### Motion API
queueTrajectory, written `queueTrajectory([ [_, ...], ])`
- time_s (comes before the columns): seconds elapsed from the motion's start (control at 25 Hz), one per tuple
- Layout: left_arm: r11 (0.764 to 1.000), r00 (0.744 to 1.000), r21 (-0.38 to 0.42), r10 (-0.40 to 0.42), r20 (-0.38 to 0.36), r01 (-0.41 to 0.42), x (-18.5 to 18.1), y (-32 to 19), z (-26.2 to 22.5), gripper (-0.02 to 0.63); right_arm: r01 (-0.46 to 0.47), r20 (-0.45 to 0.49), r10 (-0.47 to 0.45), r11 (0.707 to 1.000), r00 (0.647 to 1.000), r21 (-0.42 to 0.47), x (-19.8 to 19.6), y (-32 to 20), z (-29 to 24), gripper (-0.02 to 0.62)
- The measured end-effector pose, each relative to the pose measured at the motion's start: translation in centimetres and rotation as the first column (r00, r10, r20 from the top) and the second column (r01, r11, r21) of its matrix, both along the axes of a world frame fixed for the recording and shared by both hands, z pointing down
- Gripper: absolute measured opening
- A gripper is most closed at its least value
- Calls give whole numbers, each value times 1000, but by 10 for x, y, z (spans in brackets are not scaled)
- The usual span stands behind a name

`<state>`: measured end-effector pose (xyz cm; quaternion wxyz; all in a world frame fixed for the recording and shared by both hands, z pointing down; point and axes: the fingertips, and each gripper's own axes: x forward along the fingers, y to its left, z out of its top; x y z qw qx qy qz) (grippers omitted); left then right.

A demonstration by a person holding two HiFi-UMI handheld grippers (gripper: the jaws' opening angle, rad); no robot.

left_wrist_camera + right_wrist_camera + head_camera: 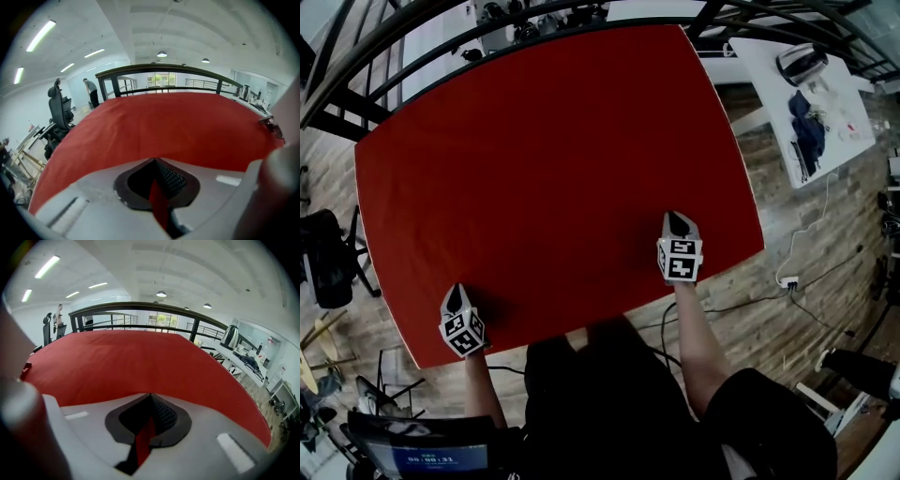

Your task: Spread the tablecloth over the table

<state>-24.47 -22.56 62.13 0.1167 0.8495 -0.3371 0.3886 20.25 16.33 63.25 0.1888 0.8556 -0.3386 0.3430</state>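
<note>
While the left hand-held gripper [457,292] and the right hand-held gripper [676,219] clamp its near edge, the red tablecloth [553,159] lies smooth.

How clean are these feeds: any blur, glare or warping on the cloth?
Head view: fisheye bows the cloth edges; even light, shadow by the left gripper. Left gripper view: cloth sharp, gripper body soft. Right gripper view: same, plus a blurred shape at left; no glare.
</note>
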Motion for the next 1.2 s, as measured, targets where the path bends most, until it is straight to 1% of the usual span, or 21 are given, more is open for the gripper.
queueTrajectory([
  [0.08, 1000, 1000, 12, -18, 0, 18, -4, 4, 2, 7, 7, 4, -7, 1000, 1000, 8, 3, -1, 1, 9],
  [0.2, 1000, 1000, 22, -14, -5, 14, 1, 4, 0, 8, 6, 1, -6, 1000, 1000, 23, 9, -2, -1, 9],
  [0.32, 999, 999, 26, -28, -16, 29, 1, 5, 1, 8, 19, 10, -20, 999, 1000, 37, 12, -3, -1, 9],
  [0.44, 999, 1000, 45, -20, -10, 20, 6, 6, -2, 7, 19, -5, -18, 999, 1000, 29, 15, 0, -6, 9],
  [0.52, 997, 1000, 72, -3, -9, 3, 11, 10, -11, 6, 0, -33, 1, 1000, 999, 22, 16, 9, -11, 9],
  [0.56, 998, 1000, 69, 12, -18, -11, 13, 16, -14, 6, -9, -37, 10, 1000, 999, 23, 15, 16, -11, 9],
  [0.68, 998, 997, 8, 68, -34, -68, 7, 34, -3, 6, -22, -38, 23, 1000, 999, 16, 3, 26, -7, 9],
  [0.76, 996, 996, 2, 90, -28, -90, -3, 36, 5, 8, -23, -55, 24, 1000, 998, 20, -5, 27, -9, 9],
  [0.84, 994, 993, 14, 106, -44, -106, -9, 34, 4, 6, -10, -41, 12, 999, 999, 43, -15, 28, -7, 9],
  [0.88, 993, 991, 25, 119, -65, -117, -10, 35, -1, 6, 1, -34, 1, 998, 999, 69, -22, 30, -11, 9],
  [0.92, 990, 986, 42, 138, -94, -134, -11, 39, -11, 6, 16, -34, -12, 993, 999, 117, -32, 33, -23, 9],
  [0.96, 986, 978, 63, 163, -129, -156, -13, 46, -25, 6, 32, -40, -25, 982, 999, 188, -48, 34, -44, 9],
  [1.0, 980, 967, 85, 192, -169, -180, -17, 55, -42, 6, 47, -49, -35, 962, 998, 270, -68, 37, -70, 9],
  [1.08, 966, 937, 131, 251, -243, -225, -32, 83, -80, 6, 64, -65, -40, 902, 997, 427, -119, 50, -125, 9],
  [1.12, 959, 921, 150, 276, -276, -242, -42, 100, -98, 6, 72, -69, -44, 873, 997, 482, -148, 61, -149, 9],
  [1.16, 953, 906, 165, 295, -305, -255, -52, 118, -114, 6, 88, -71, -59, 852, 996, 516, -177, 74, -166, 9],
  [1.2, 948, 891, 175, 310, -331, -264, -62, 136, -128, 6, 112, -70, -89, 842, 994, 527, -206, 85, -177, 9],
])
